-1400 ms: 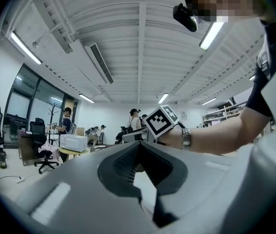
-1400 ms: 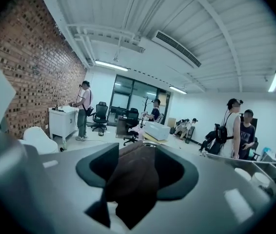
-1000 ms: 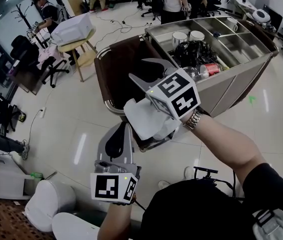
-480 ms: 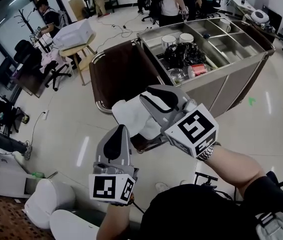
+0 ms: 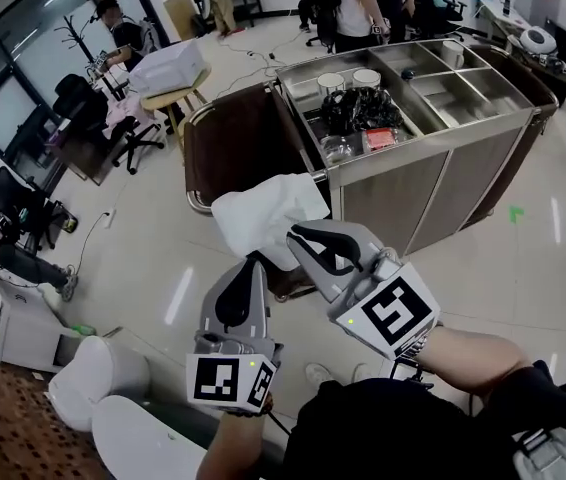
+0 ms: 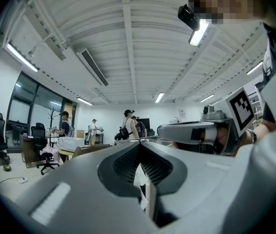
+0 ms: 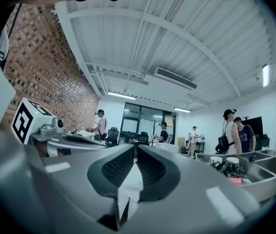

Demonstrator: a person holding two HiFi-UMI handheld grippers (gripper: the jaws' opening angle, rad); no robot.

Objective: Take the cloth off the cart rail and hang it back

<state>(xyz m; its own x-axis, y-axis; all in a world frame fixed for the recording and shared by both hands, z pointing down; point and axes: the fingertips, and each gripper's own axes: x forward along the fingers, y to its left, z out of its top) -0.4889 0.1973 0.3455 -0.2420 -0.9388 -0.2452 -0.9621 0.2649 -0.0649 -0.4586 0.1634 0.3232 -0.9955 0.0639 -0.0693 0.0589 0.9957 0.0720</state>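
Pinching white cloth [image 5: 263,218] at frame centre with left gripper [image 5: 251,268], jaws clamped on it; closing right gripper [image 5: 298,236] jaws around same cloth, below steel cart [image 5: 443,180] at upper right.

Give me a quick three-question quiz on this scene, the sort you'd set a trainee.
1. True or false: the white cloth lies in a steel compartment of the cart.
2. How many grippers have cloth between their jaws? A) none B) one C) both
3. What colour is the bag at the cart's end?

Key:
1. False: the grippers hold it up, outside the cart's compartments.
2. C: the left gripper is shut on it, and the right gripper has its jaws closing on it.
3. Brown.
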